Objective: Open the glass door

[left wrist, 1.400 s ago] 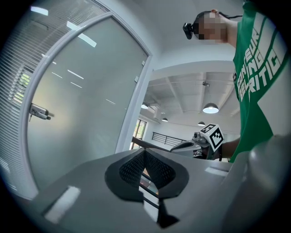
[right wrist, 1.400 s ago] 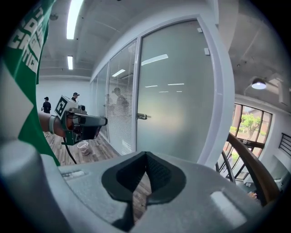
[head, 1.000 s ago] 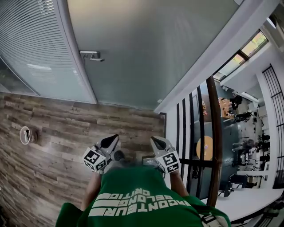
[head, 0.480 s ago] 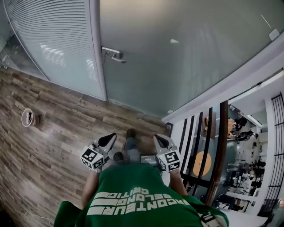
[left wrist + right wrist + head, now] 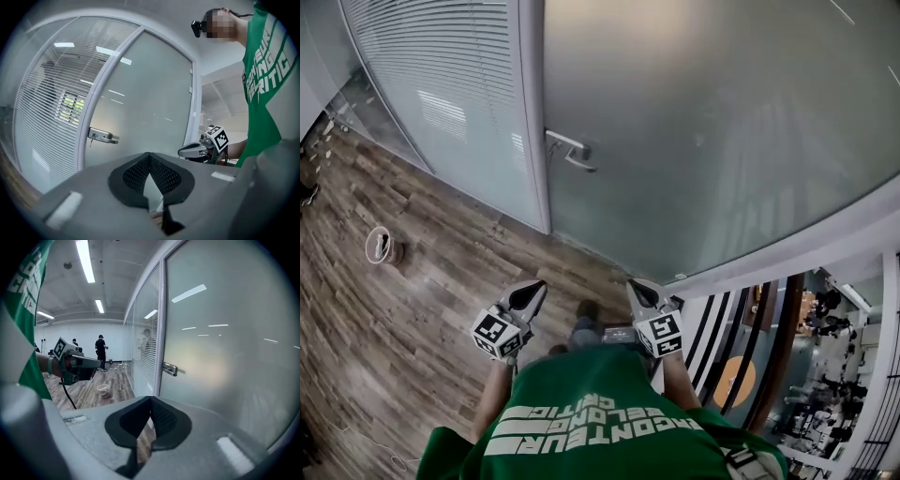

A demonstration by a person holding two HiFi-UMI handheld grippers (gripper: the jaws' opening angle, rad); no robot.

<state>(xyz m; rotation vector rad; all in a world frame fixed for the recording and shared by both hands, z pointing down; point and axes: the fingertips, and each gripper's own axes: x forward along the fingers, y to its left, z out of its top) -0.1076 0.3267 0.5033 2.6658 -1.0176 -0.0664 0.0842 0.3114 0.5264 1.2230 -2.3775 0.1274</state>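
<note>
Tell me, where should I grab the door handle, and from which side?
Grab the door handle on its bar, near the free end away from the frame. Come straight at the glass door from the front, one jaw above the bar, one below: it sticks out level, and that end probably turns easiest.

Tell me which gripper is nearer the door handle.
Left, but only narrowly. In the head view the left gripper is below and slightly left of the door handle; the right gripper is below and further to its right. Neither touches it.
</note>
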